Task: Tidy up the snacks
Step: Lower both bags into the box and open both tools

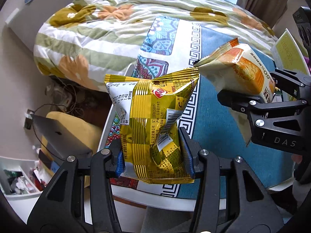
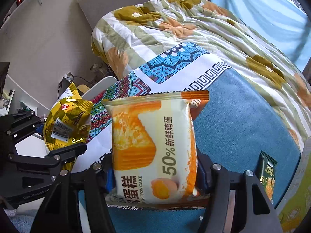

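Gold foil fills your left gripper (image 1: 153,155): the blue pads (image 1: 187,153) are pinched on the lower half of the yellow snack bag (image 1: 151,120), which stands up ahead of the fingers with its crimped top seam furthest from you. It looks air-puffed and light, and the film is glossy, so I'd expect it to creep if you loosen at all. The foil has buckled where the pads bite; squeeze harder and you risk crushing what is inside. Holding low on the body, as you do now, seems sound, though the flat seam would give a firmer, less slippery purchase.

Your right gripper (image 2: 155,178) is likewise clamped on the chiffon cake packet (image 2: 153,145), pads on either side of its lower part, the serrated orange seam pointing away from you. Soft sponge inside, I'd judge: light, easily dented, so keep the pressure gentle.

Both packs hang in the air above the blue patterned cloth (image 2: 243,120), the gold one to the left of the cake packet, close but apart.

Just right of the right fingers stands a dark green biscuit packet (image 2: 268,174), upright near the table edge. A pale box (image 1: 287,52) shows beyond the right gripper in the left view; I cannot tell what it holds, nor see any bin meant for the snacks.
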A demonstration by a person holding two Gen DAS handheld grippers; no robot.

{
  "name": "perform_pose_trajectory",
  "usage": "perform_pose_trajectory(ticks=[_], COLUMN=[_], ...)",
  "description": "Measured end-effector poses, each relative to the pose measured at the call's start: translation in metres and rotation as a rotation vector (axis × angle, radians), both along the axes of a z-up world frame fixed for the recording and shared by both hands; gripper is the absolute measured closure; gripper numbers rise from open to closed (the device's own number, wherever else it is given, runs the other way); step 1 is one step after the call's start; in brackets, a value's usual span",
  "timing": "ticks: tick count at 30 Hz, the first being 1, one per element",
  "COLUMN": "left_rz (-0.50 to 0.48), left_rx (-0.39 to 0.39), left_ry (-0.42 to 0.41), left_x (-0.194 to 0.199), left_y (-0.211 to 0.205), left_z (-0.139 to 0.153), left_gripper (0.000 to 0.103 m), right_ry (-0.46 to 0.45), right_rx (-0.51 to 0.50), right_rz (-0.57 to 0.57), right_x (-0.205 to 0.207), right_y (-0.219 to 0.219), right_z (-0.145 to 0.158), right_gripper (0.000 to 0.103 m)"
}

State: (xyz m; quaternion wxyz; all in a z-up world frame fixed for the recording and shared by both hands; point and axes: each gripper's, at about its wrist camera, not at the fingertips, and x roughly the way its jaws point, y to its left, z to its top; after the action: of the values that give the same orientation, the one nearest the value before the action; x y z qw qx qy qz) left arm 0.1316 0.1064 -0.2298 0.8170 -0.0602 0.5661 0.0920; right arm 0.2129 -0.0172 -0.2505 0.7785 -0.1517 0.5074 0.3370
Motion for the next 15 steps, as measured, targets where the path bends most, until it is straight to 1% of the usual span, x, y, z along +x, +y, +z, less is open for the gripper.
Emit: perform_pose_trajectory(ticks=[4, 7, 12, 15], left_rz=[-0.035, -0.081, -0.181, -0.255], left_rx=[0.016, 0.038, 0.056, 0.06], left_ry=[-0.055, -0.115, -0.205, -0.248], left_x=[-0.002, -0.003, -0.003, 0.004], left_y=[-0.001, -0.006, -0.021, -0.036], left_z=[0.033, 0.062, 0.105, 0.125], left_gripper=[0.059, 0.059, 0.059, 0.059], right_ry=[-0.02, -0.049, -0.102, -0.132], right_rx=[0.048, 0.08, 0.11, 0.127], right_rz=[-0.085, -0.142, -0.255, -0.335], right_x=[-0.009, -0.019, -0.038, -0.049], right_y=[-0.011, -0.02, -0.04, -0.057], right_z=[0.032, 0.059, 0.103, 0.128], right_gripper=[0.044, 0.044, 0.044, 0.044])
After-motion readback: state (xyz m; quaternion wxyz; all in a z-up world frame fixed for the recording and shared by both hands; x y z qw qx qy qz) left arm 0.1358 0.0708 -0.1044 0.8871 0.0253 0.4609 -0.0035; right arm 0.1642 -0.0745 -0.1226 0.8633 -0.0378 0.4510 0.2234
